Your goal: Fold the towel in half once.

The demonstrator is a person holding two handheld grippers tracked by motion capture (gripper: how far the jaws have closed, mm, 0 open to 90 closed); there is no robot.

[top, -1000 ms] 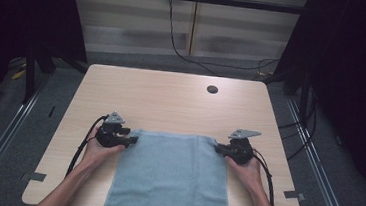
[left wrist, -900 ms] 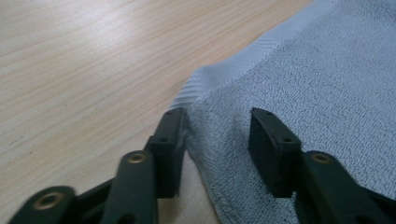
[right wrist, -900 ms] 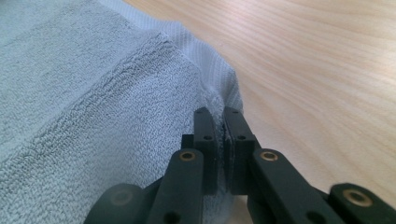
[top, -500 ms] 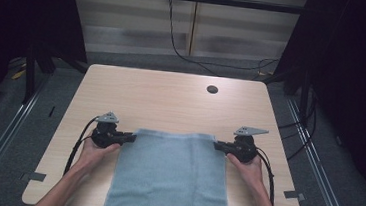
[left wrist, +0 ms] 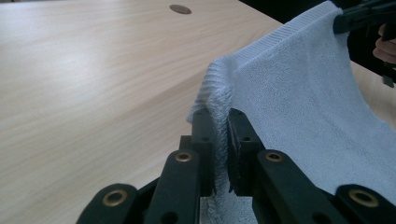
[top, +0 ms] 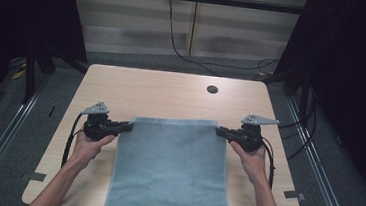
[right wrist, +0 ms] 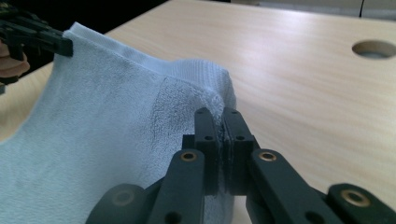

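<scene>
A light blue towel [top: 170, 167] hangs stretched between my two grippers, its near end draped over the table's front edge. My left gripper [top: 130, 125] is shut on the towel's far left corner [left wrist: 218, 100], the jaws pinching the cloth. My right gripper [top: 218, 129] is shut on the far right corner [right wrist: 220, 100] in the same way. The towel's far hem is lifted off the wooden table [top: 161, 93] and pulled taut. Across the cloth, each gripper view shows the other gripper: the right one [left wrist: 343, 21] and the left one [right wrist: 63, 44].
A round cable hole [top: 212, 89] sits in the tabletop at the back right. Black cables trail from both grippers over the table's sides. Dark curtains and metal floor rails flank the table.
Both grippers have risen with the towel's far corners, lifting its far edge off the table and stretching it straight. The left gripper's jaws closed on its corner.
</scene>
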